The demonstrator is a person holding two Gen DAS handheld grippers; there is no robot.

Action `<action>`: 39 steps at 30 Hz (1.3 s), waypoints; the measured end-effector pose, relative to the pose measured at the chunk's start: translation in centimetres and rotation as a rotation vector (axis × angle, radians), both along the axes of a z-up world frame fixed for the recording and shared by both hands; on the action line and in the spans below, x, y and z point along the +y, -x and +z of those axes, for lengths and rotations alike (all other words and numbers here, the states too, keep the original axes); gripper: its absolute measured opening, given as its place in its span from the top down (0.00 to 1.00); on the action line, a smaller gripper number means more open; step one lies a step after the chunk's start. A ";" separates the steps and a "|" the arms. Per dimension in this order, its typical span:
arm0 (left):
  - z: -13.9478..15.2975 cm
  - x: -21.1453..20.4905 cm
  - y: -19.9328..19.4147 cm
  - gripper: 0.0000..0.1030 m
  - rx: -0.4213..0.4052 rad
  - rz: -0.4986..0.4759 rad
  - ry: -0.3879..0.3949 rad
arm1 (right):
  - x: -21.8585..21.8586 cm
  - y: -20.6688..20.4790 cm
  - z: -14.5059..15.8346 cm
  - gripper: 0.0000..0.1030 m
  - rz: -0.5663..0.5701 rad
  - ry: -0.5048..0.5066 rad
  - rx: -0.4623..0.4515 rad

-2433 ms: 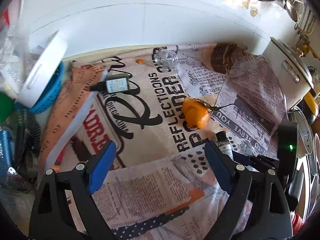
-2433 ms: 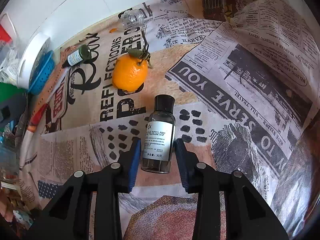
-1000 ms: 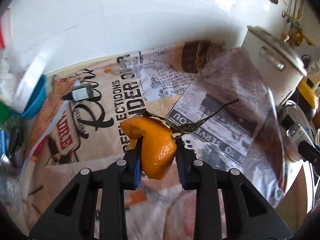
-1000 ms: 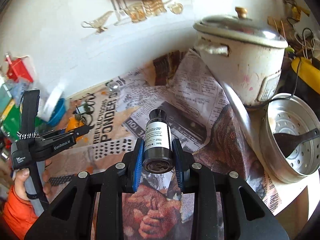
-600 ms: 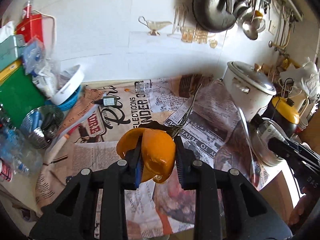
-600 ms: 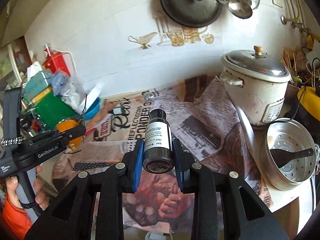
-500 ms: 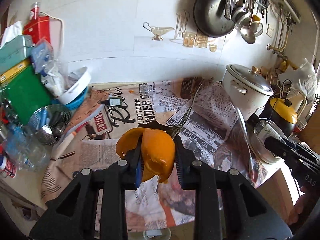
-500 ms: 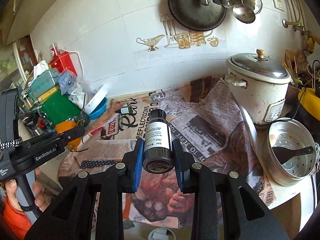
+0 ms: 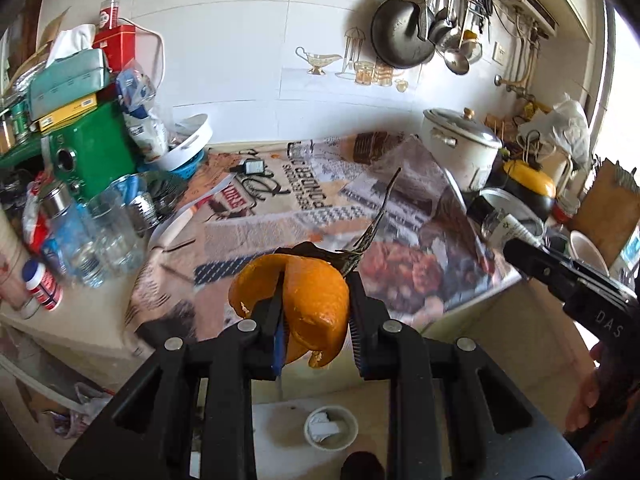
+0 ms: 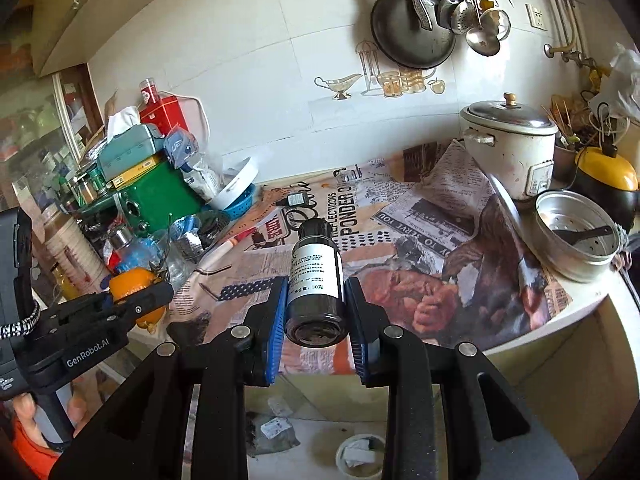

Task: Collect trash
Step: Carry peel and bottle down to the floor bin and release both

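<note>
A cluttered kitchen counter [image 10: 520, 332] spreads out under a tiled wall hung with pans and ladles, its top papered over with newspaper [image 10: 400, 216], a white rice cooker [image 10: 508, 140] at the back. Both grippers hang out past the counter's front edge, over the floor. The left gripper [image 9: 316, 320] has its jaws pinched narrow on the orange peel [image 9: 308, 300], a curled shell with a dry stem and leaf sticking up from it; the squeeze looks firm because the peel is soft and would otherwise slip. The right gripper [image 10: 316, 316] is clamped across the body of a small dark bottle [image 10: 316, 280], cap pointing away toward the wall, label up, so the pads bear on the straight sides. Down on the floor sits a small white cup [image 10: 358, 458] with crumpled paper in it, plus loose scraps nearby. Judging by that, both loads are being carried off the counter to wherever the rubbish goes. Still lying on the newspaper: a little green-capped bottle [image 10: 294, 200].
</note>
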State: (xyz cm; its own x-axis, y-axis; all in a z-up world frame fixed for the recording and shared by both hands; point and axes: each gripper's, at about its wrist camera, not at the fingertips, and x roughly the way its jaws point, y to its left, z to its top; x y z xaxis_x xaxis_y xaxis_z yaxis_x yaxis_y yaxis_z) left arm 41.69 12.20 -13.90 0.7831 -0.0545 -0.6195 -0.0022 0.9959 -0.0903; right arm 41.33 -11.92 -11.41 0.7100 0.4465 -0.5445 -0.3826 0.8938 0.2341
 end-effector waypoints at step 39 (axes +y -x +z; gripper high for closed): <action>-41.2 -3.5 4.5 0.77 0.449 0.182 0.149 | -1.7 -0.3 -42.2 0.75 0.108 0.192 0.577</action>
